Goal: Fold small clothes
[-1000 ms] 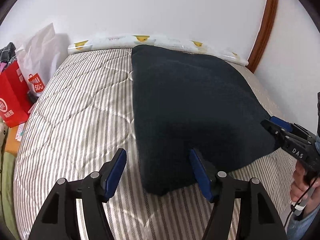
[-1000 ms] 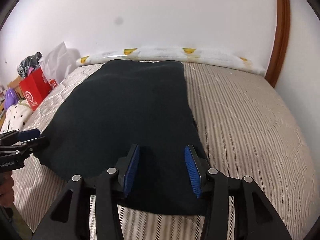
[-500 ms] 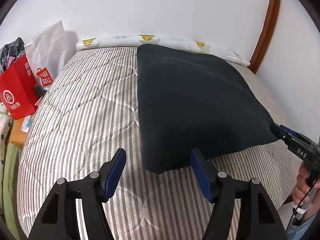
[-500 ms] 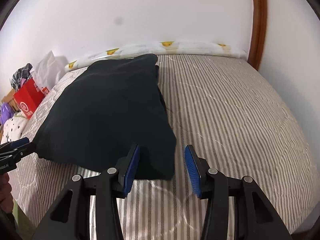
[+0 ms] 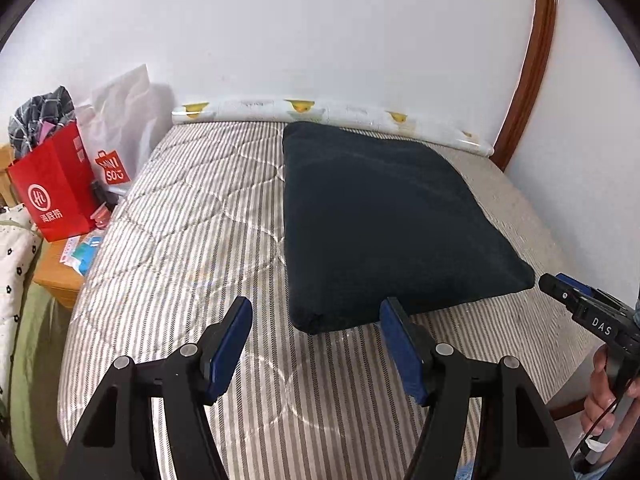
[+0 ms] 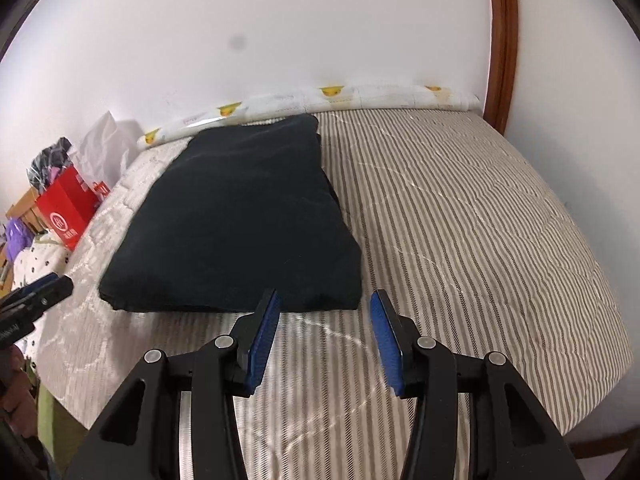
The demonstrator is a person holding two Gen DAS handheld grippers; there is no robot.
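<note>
Left wrist view – garment: one dark, soft-napped folded garment (image 5: 384,224) is seen lying flat on the striped quilted bed (image 5: 192,240), a rough rectangle.
Left wrist view – left gripper (image 5: 316,340): jaws are spread wide, nothing held, blue pads short of the near edge.
Left wrist view – bags: one red paper bag (image 5: 52,196) is noted beside the bed.
Right wrist view – right gripper (image 6: 324,332): jaws are held wide apart, empty, just before the garment's near corner.
Right wrist view – bedding: one duck-print roll (image 6: 320,100) is laid along the wall.

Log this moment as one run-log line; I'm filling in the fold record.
left gripper: open, holds nothing | right gripper: open, holds nothing | dark garment: folded, flat on striped bed
</note>
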